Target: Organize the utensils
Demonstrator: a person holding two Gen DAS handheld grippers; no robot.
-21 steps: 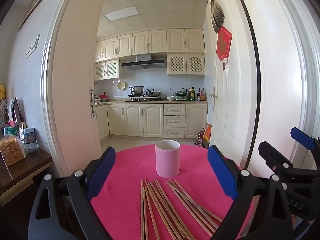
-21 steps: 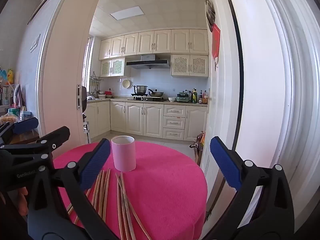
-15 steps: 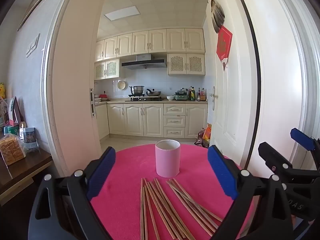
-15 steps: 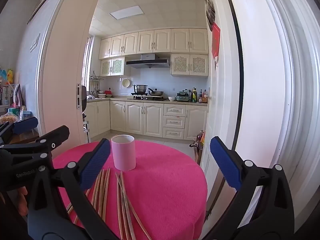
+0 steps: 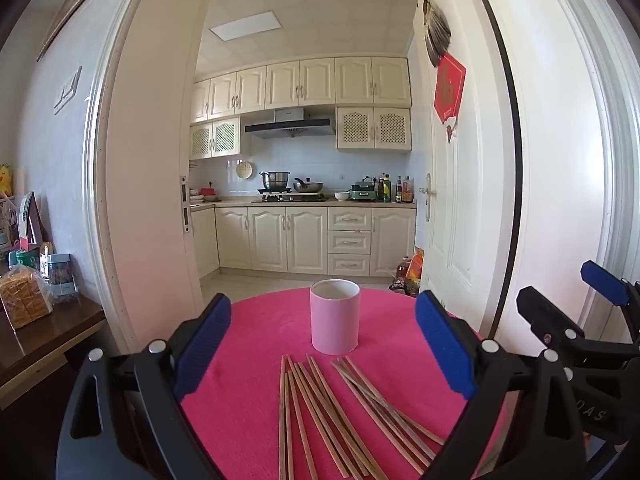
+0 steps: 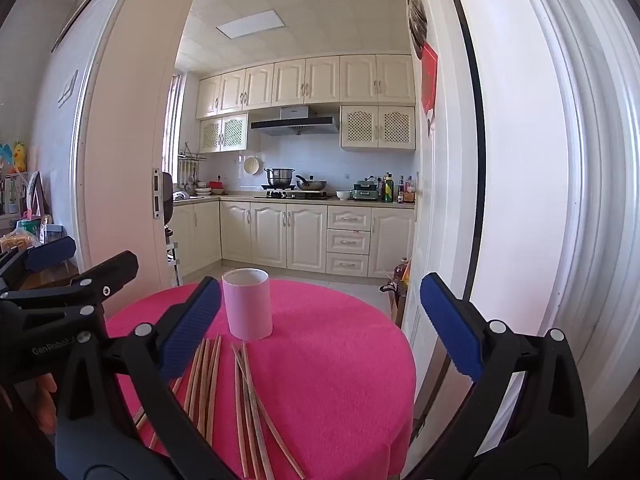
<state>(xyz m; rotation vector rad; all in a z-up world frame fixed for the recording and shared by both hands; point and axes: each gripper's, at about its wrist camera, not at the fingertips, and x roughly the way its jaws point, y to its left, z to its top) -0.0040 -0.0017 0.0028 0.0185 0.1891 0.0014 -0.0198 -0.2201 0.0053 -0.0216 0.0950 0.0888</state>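
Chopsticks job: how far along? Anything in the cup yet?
Done: nothing visible. The pink cup stands upright on the pink tablecloth, no sticks showing above its rim. In hand: nothing; the left claw and right claw are both open and empty. Left: all the wooden chopsticks lie loose before the cup.

Both wrist views face cup (image 5: 335,320) and kitchen

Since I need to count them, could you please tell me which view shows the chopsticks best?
The left wrist view: the chopsticks lie fanned out and unobstructed between the claw's fingers. In the right wrist view, the right claw's finger hides part of them.
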